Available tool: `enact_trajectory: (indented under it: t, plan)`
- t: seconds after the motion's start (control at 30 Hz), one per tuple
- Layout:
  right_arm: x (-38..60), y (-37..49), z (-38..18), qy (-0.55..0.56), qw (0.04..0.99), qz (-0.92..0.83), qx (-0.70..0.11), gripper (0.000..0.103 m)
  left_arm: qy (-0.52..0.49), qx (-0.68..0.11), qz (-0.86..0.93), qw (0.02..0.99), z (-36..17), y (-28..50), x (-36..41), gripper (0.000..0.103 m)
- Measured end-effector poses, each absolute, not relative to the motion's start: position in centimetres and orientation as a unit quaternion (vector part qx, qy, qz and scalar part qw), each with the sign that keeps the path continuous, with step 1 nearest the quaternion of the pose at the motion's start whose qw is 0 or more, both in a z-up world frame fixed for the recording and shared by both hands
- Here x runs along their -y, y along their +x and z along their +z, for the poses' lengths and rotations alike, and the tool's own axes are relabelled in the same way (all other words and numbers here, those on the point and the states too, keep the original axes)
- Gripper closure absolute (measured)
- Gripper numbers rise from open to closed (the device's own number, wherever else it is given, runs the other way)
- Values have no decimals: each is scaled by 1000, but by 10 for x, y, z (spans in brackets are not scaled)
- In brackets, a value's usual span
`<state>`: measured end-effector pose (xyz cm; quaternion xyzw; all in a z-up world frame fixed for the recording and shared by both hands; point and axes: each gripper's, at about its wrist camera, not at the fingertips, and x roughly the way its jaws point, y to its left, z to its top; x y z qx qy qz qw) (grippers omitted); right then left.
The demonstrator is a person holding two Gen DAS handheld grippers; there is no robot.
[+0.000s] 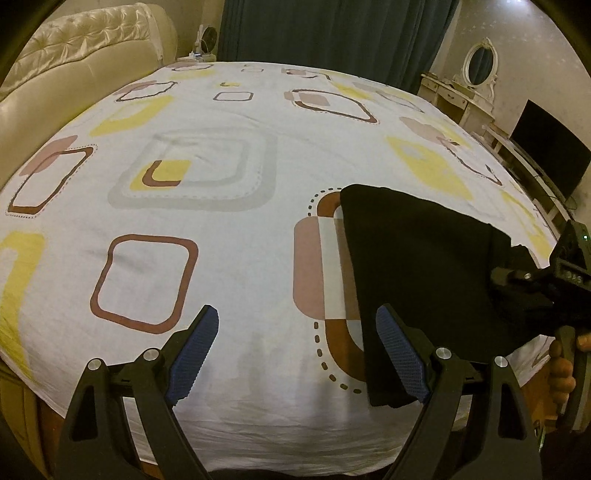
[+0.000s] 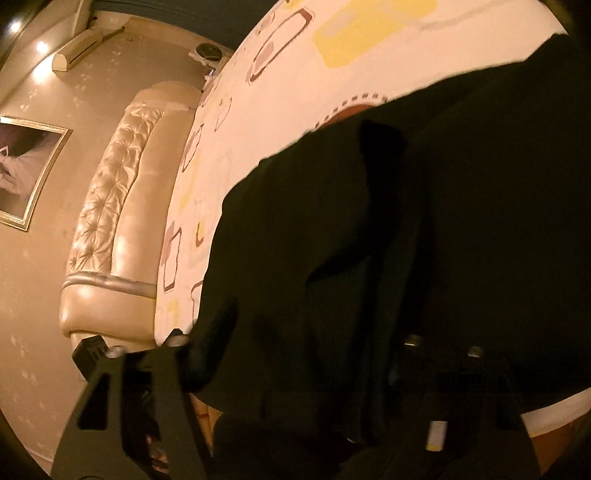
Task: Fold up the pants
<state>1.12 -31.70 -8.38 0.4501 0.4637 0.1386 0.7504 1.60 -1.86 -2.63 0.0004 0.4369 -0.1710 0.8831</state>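
Black pants (image 1: 417,266) lie folded on the patterned bed sheet (image 1: 229,229) at the near right of the bed. My left gripper (image 1: 297,350) is open and empty above the sheet, its right blue pad (image 1: 400,354) beside the pants' near left edge. My right gripper (image 1: 532,280) comes in from the right over the pants' right side. In the right wrist view the black pants (image 2: 406,240) fill most of the frame and drape over the right gripper (image 2: 314,354); its fingers are mostly hidden by cloth, so its state is unclear.
A cream tufted headboard (image 1: 74,62) stands at the far left. Dark curtains (image 1: 332,33) hang behind the bed. A white dressing table with an oval mirror (image 1: 476,74) and a dark screen (image 1: 550,147) stand at the right.
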Motion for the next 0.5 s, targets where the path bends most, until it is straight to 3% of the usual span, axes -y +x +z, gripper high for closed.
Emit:
enact_trajectory:
  t: [0.13, 0.5]
  plan:
    - [314, 12, -75, 435, 763, 129, -461, 87, -2, -437, -171, 883, -26, 16, 17, 17]
    - [343, -12, 32, 371, 840, 134, -373, 90, 2, -429, -173, 887, -22, 10, 17, 17]
